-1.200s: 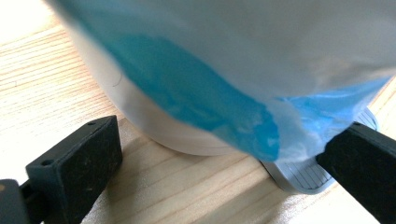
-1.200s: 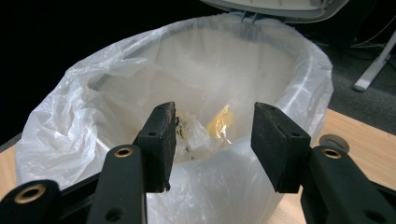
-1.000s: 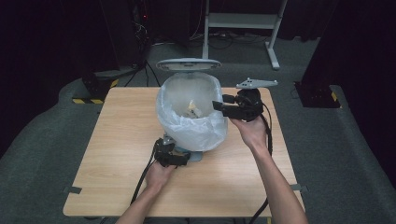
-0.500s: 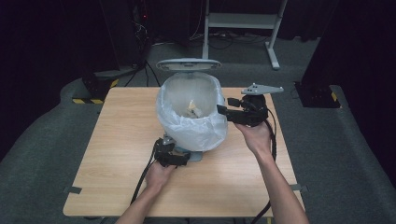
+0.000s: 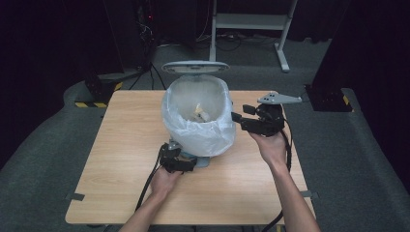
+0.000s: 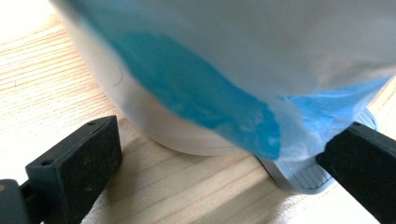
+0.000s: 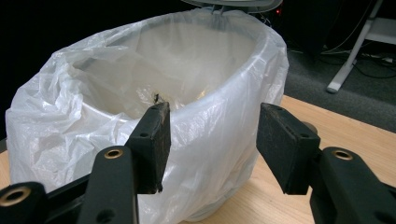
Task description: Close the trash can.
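Bin (image 5: 199,118), one only, stood near the desk's (image 5: 116,159) centre, toward the far edge, lined w/ one white plastic bag (image 5: 203,137) folded over its rim. Lid (image 5: 195,66) stood up at the back, open. Inside: a couple of small pale scraps (image 5: 200,114), too small to identify. One grey foot pedal (image 6: 301,177) stuck out at the base on the near side.

Two grippers, one per hand. Left gripper (image 5: 180,162) sat low at the bin's near base by the pedal; in the left gripper view its jaws were spread wide, one either side of the bin's foot, the right-hand jaw just beside the pedal, nothing pinched. Blue showed through the bag in that view.

Right gripper (image 5: 238,118) was held level at the bin's right side, jaw tips close to the bagged rim. In the right gripper view (image 7: 210,140) the jaws were spread, w/ bag and rim seen behind the gap; pads didn't press on anything. Those jaws had just been opening, nothing between them.

Vs a sec ago: right gripper had drawn back to the right, away from over the rim, and its grey plate (image 5: 279,98) now faced up. Left gripper and bin hadn't shifted.
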Action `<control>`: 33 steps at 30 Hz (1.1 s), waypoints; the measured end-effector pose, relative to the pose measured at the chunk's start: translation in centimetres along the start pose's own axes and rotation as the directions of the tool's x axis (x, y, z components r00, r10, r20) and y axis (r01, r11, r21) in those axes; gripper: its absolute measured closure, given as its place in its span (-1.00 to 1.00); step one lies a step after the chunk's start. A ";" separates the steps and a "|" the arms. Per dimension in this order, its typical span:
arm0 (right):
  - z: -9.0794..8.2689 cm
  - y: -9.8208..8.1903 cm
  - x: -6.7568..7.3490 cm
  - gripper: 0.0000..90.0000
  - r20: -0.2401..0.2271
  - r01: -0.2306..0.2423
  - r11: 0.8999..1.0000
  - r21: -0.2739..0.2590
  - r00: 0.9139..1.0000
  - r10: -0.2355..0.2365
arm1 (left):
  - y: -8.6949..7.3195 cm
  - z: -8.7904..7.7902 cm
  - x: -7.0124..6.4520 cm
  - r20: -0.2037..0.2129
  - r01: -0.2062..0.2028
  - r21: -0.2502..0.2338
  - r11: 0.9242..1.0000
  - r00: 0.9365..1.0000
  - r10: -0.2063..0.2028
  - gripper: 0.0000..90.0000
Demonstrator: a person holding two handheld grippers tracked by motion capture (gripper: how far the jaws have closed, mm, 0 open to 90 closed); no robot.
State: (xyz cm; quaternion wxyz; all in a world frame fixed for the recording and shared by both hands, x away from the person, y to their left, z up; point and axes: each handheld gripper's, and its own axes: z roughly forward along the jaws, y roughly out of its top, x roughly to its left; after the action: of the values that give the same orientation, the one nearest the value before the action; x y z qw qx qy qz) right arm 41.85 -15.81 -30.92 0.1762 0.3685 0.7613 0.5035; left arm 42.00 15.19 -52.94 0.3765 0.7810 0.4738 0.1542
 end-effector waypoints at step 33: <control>-1.9 -5.3 -1.8 -0.08 0.058 -0.063 0.996 -0.056 0.996 0.066 | 0.0 0.0 0.0 -0.003 -0.006 0.004 1.000 1.000 0.006 -0.99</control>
State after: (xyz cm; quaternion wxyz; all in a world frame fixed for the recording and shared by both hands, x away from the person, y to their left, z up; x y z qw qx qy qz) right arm 39.83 -19.57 -34.99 0.1925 0.4027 0.7297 0.5180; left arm 41.97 15.18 -52.91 0.3738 0.7828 0.4725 0.1557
